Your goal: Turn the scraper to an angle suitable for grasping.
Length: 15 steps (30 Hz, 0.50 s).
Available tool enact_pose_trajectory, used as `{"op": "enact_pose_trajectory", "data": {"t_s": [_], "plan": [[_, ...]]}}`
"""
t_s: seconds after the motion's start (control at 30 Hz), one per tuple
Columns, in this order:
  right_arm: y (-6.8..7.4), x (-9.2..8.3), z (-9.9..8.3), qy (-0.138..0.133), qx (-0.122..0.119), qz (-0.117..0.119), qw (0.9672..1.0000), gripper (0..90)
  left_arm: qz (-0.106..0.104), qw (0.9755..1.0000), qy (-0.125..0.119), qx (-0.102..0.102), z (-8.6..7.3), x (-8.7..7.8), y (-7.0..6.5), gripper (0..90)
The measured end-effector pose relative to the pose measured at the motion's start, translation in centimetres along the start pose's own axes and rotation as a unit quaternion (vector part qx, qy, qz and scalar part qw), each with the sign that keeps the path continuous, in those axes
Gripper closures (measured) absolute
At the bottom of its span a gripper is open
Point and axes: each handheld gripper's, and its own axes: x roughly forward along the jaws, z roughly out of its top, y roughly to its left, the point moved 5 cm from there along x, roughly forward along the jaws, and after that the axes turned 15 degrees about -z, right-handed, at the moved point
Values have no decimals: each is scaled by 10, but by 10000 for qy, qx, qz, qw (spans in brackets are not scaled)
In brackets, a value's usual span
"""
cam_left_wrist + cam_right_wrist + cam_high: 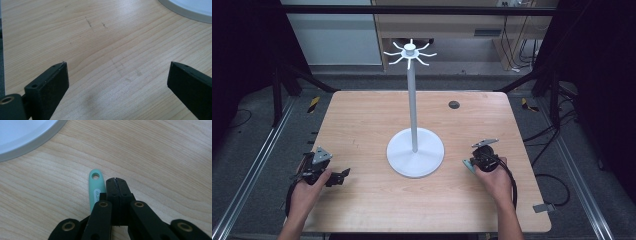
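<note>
High view: right gripper [473,162] low on tabletop [362,130], right of white hook stand [414,150]; mint handle [468,165] at its tip. Left gripper [339,176] rests apart.

Left gripper view: jaws spread, nothing between.

Right gripper view: jaws pressed together, handle [96,187] lying just beside, not visibly pinched. Flat plastic, hanging hole; likely light, stiff, slippery. Grip mid-handle.
</note>
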Motion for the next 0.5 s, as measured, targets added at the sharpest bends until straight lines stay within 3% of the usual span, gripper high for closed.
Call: {"op": "enact_pose_trajectory", "data": {"t_s": [0.43,0.5], "plan": [[13,-8,-3,-26,-213,391,9990,900,-51,9999,67,60,0,2,-3,34],[15,-12,-5,16,-202,564,9982,900,-53,9999,91,79,0,3,-2,35]]}}
